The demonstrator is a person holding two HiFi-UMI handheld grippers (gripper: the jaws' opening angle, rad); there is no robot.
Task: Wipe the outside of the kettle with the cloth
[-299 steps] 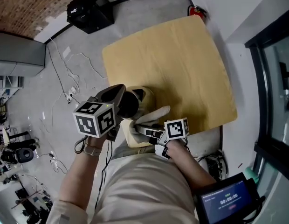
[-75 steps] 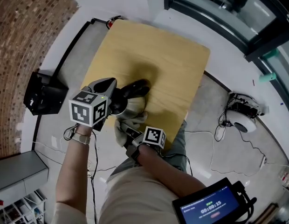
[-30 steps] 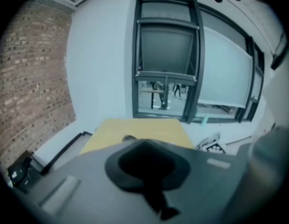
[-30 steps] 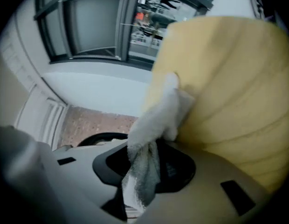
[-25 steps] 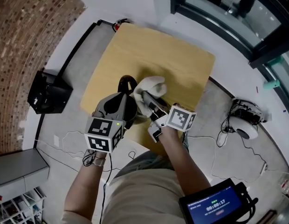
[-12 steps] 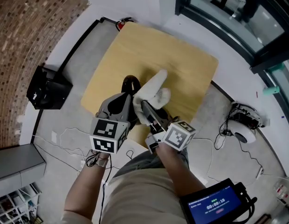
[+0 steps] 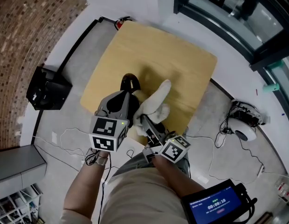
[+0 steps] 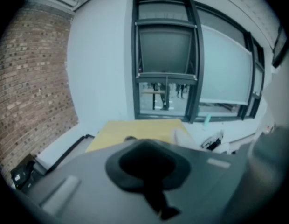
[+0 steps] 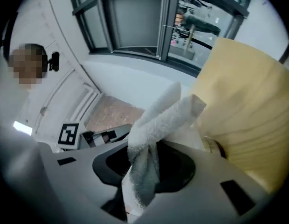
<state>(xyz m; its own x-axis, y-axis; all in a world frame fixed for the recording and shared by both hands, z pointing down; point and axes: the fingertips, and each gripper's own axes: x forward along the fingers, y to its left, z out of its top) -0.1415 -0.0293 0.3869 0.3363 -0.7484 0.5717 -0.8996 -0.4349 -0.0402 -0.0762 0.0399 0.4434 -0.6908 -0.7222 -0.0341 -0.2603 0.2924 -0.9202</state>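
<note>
The kettle is mostly hidden under my left gripper; only its black handle and a sliver of pale body show, near the front edge of the yellow table. The left gripper looks shut on that handle, though the grip itself is covered. A white cloth drapes against the kettle's right side. My right gripper is shut on the cloth's lower end. In the right gripper view the cloth rises out of the shut right gripper, with the table behind it.
A black box sits on the floor left of the table, and a red extinguisher stands at its far corner. Cables and a white device lie on the floor to the right. A dark window frame runs beyond the table.
My right gripper has drawn back toward the person with the cloth, which slid from the kettle's top down its right side. The left gripper has stayed put.
</note>
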